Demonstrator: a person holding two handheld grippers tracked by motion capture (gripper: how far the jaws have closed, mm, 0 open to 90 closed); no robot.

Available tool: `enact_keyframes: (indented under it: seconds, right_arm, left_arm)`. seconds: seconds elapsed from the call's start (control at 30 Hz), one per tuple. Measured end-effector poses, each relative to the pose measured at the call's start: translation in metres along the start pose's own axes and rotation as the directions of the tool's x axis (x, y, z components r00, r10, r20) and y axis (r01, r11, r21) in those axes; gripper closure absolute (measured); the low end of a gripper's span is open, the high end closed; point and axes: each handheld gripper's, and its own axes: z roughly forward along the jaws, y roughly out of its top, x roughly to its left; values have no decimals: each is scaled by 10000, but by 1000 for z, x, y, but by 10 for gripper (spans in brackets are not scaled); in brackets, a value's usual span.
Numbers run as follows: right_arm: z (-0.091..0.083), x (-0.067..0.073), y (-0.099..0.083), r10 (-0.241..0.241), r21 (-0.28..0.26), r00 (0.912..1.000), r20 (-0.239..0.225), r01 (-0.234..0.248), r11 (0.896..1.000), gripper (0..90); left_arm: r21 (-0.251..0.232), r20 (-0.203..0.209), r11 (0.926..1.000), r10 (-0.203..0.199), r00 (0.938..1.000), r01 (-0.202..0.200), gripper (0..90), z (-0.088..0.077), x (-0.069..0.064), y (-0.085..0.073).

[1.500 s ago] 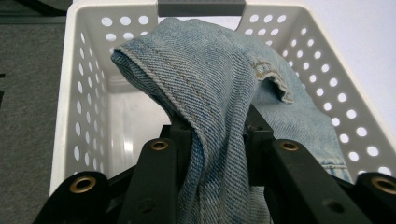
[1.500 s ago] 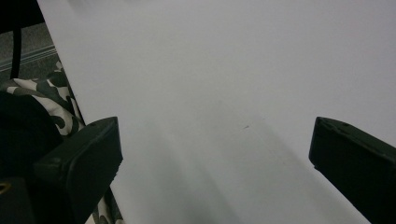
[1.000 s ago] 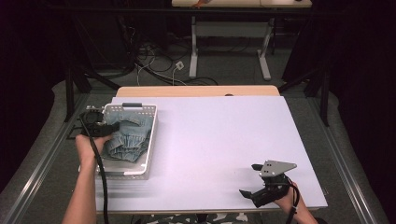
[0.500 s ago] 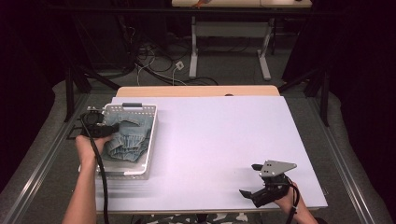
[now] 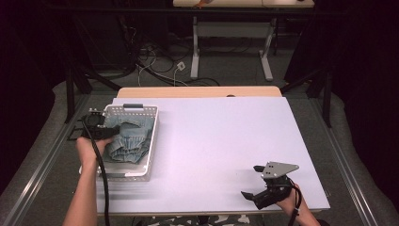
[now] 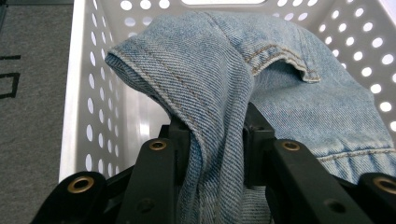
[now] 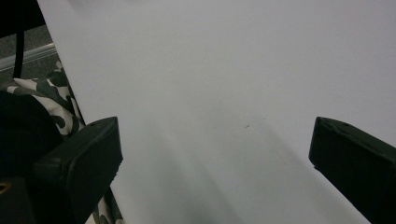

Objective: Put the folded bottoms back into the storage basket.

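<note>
Jeans pinched in the basket, left side

The jeans [image 6: 261, 88] lay bunched in the white basket [image 5: 153, 141], long axis running away from me; my left gripper [image 6: 217, 140] had clamped a fold, nothing shifted since a second earlier; my right gripper [image 5: 256, 195] rested wide open, well apart on the table [image 5: 226, 136].

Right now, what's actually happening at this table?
A person is working with a gripper in each hand. The left gripper is shut on a fold of a light blue denim garment that lies bunched in a white perforated basket at the left side of the white table. The right gripper rests near the table's front right corner, its jaws open with nothing between them. The garment is not yet out of the basket.
</note>
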Motion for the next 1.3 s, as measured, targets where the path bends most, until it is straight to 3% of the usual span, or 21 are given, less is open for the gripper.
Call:
enact_keyframes:
  seconds: [0.67,1.03,1.3]
  right_arm:
    - [0,0,0,-9,-20,10000,0,9,10000,25]
    - [-3,1,1,13,-295,9999,147,-9,9996,26]
    - [-3,0,1,28,-369,9997,230,-19,9993,26]
  left_arm:
    - [339,-290,9994,127,9995,-118,706,8,0,-3]
    - [334,-324,9994,91,9994,-80,703,8,-1,-4]
    - [453,-451,9985,319,9985,-298,702,11,-4,-3]
